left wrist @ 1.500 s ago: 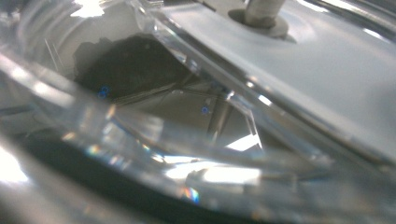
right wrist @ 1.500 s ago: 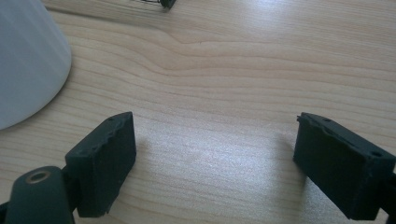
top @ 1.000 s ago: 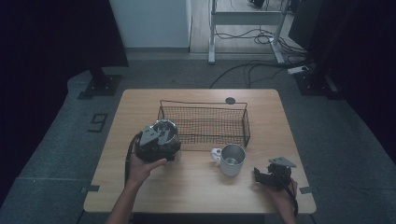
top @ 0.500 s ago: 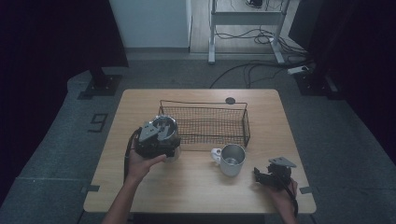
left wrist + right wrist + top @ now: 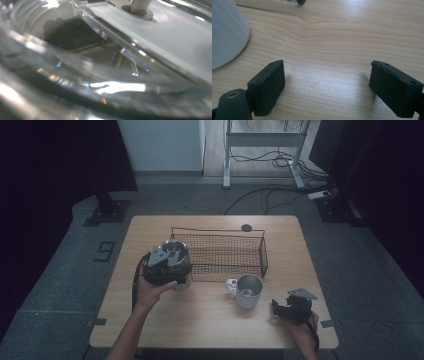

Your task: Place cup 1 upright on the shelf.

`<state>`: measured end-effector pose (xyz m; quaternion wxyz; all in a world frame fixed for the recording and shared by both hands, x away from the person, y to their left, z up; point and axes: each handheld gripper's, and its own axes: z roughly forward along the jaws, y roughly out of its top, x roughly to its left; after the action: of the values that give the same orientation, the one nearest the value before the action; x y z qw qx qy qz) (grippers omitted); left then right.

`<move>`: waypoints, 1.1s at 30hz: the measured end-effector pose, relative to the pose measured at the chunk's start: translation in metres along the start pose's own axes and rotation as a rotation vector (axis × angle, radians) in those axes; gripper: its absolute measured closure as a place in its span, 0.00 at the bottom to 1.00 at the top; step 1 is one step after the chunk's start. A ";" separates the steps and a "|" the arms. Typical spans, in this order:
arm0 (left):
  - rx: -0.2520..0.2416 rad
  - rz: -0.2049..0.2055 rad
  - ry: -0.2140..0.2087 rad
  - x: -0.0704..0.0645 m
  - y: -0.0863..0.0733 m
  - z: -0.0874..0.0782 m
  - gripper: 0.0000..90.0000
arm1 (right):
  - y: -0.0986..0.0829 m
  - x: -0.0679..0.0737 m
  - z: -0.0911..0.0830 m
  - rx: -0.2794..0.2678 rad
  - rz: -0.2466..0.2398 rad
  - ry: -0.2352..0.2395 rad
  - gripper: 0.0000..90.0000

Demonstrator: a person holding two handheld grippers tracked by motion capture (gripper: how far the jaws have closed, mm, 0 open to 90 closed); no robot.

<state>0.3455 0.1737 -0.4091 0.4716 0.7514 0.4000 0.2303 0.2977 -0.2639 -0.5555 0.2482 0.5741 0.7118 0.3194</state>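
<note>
My left gripper is held in a hand above the table, at the left front corner of the wire basket. A clear glass vessel sits right beneath it. In the left gripper view this glass is pressed up close with a metal fitting at the top, and the jaws are hidden behind it. A metal mug stands in front of the basket. My right gripper rests low at the table's right front, open, jaws wide apart over bare wood. The mug's side lies to its left.
A small black disc lies behind the basket near the far edge. The table is light wood. Cables and a metal stand are on the floor beyond it.
The left gripper has drifted slightly away from the person, toward the basket's corner. The right gripper and the mug have stayed put.
</note>
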 end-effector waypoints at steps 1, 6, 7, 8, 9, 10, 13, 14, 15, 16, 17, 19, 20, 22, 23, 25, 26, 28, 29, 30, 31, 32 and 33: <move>-0.002 -0.003 0.002 0.000 0.001 0.001 0.04 | 0.000 0.000 0.000 0.000 0.000 0.000 0.14; 0.003 -0.004 0.001 0.001 0.003 0.002 0.04 | 0.000 0.000 0.000 0.000 0.001 0.000 0.14; 0.002 -0.005 0.002 0.001 0.004 0.002 0.04 | 0.000 0.000 0.000 0.000 0.000 0.000 0.14; 0.003 -0.003 0.002 0.001 0.004 0.002 0.04 | 0.000 0.000 0.000 0.000 0.000 0.000 0.14; 0.002 -0.005 0.002 0.002 0.005 0.002 0.04 | 0.000 0.000 0.000 0.000 0.000 0.000 0.14; 0.002 -0.005 0.001 0.002 0.006 0.002 0.04 | 0.000 0.000 0.000 0.001 0.001 0.000 0.14; 0.005 0.004 0.005 0.002 0.009 0.003 0.04 | 0.000 0.000 0.000 0.000 0.001 0.000 0.14; 0.007 0.006 0.005 0.002 0.010 0.003 0.04 | 0.000 0.000 0.000 0.001 0.001 0.000 0.14; 0.006 0.005 0.005 0.002 0.011 0.003 0.04 | 0.000 0.000 0.000 0.001 0.001 0.000 0.14; 0.005 0.005 0.004 0.002 0.011 0.004 0.04 | 0.000 0.000 0.000 0.001 0.001 0.000 0.14; 0.006 0.008 0.003 0.003 0.012 0.005 0.04 | 0.000 0.000 0.000 0.001 0.002 0.000 0.14; 0.003 0.005 0.003 0.003 0.014 0.006 0.04 | 0.000 0.000 0.000 0.000 0.000 0.000 0.14; 0.003 0.005 0.003 0.003 0.015 0.006 0.04 | 0.000 0.000 0.000 0.000 0.000 0.000 0.14; 0.002 0.006 0.004 0.003 0.017 0.007 0.04 | 0.000 0.000 0.000 0.000 0.000 0.000 0.14; 0.001 0.004 0.001 0.003 0.018 0.008 0.04 | 0.000 0.000 0.000 0.000 0.000 0.000 0.14; 0.004 0.006 0.000 0.003 0.020 0.009 0.04 | 0.000 0.000 0.000 0.000 0.000 0.000 0.14; 0.002 0.004 0.000 0.003 0.020 0.009 0.04 | 0.000 0.000 0.000 0.000 0.000 0.000 0.14; 0.007 0.010 0.001 0.004 0.022 0.010 0.04 | 0.000 0.000 0.000 0.000 0.000 0.001 0.14; 0.007 0.010 0.002 0.004 0.023 0.010 0.04 | 0.000 0.000 0.000 0.000 0.000 0.001 0.14; 0.004 0.007 0.000 0.004 0.024 0.010 0.04 | 0.000 0.000 0.000 0.000 0.000 0.001 0.14; 0.002 0.005 -0.002 0.004 0.025 0.011 0.04 | 0.000 0.000 0.000 0.000 0.000 0.001 0.14; 0.001 0.005 -0.004 0.004 0.025 0.011 0.04 | 0.000 0.000 0.000 0.000 0.000 0.001 0.14; -0.001 0.005 -0.005 0.004 0.026 0.011 0.04 | 0.000 0.000 0.000 0.000 0.000 0.001 0.14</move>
<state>0.3659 0.1654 -0.3905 0.4725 0.7526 0.3969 0.2297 0.2978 -0.2640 -0.5555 0.2481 0.5739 0.7119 0.3198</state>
